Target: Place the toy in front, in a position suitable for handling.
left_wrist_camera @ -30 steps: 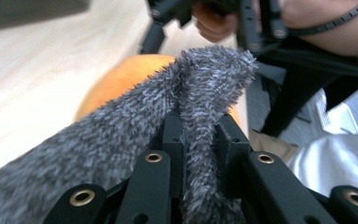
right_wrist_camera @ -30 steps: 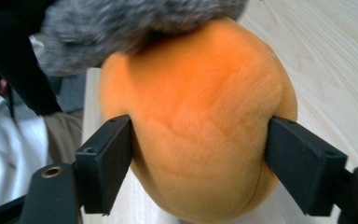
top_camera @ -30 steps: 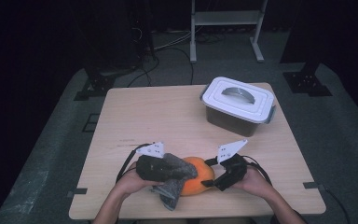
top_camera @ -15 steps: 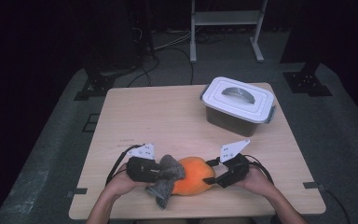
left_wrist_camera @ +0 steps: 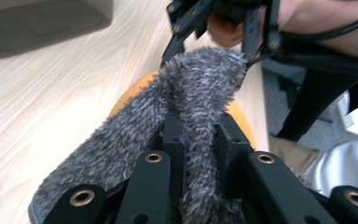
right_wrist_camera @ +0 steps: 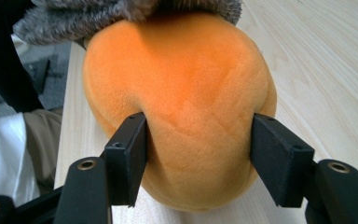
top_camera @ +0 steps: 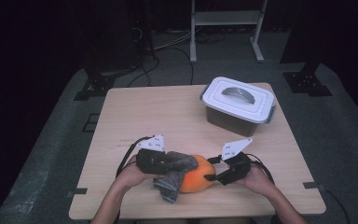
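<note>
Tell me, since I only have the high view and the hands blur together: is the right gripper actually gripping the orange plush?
Observer: Yes. In the right gripper view both pads of the right gripper dent the orange plush; its jaws have just been closing.
Operator: And the left one?
Observer: The left gripper is shut on a fold of the grey fuzzy cloth.
Operator: Where does the cloth lie?
Observer: Draped over the plush's far end, opposite the right gripper.
</note>
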Action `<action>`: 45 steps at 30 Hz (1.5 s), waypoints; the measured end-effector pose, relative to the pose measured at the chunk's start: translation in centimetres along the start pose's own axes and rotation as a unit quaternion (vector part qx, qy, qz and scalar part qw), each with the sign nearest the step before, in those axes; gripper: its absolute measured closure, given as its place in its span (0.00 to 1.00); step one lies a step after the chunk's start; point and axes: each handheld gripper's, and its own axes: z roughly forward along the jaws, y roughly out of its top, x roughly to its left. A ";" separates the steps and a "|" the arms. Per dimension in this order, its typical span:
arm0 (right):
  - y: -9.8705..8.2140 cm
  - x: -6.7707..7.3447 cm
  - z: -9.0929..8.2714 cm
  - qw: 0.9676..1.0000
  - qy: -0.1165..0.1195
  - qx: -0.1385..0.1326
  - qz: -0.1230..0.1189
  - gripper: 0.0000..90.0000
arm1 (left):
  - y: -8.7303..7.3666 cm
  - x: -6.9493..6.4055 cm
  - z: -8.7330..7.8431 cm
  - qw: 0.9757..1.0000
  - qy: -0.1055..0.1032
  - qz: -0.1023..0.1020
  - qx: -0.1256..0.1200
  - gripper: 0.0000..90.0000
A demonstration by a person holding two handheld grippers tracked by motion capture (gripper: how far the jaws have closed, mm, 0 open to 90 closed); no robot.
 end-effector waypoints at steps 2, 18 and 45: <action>-0.1 -0.2 0.0 1.000 0.012 -0.004 0.009 0.37 | -0.5 0.1 -0.1 1.000 0.000 0.000 0.004 0.85; 0.8 0.6 0.8 1.000 0.010 0.002 0.000 0.48 | -1.0 -0.2 -1.0 1.000 -0.007 -0.012 -0.007 0.85; 0.2 -0.2 0.4 1.000 0.009 0.009 0.012 0.36 | -2.1 0.7 -1.1 1.000 0.012 -0.024 0.010 0.85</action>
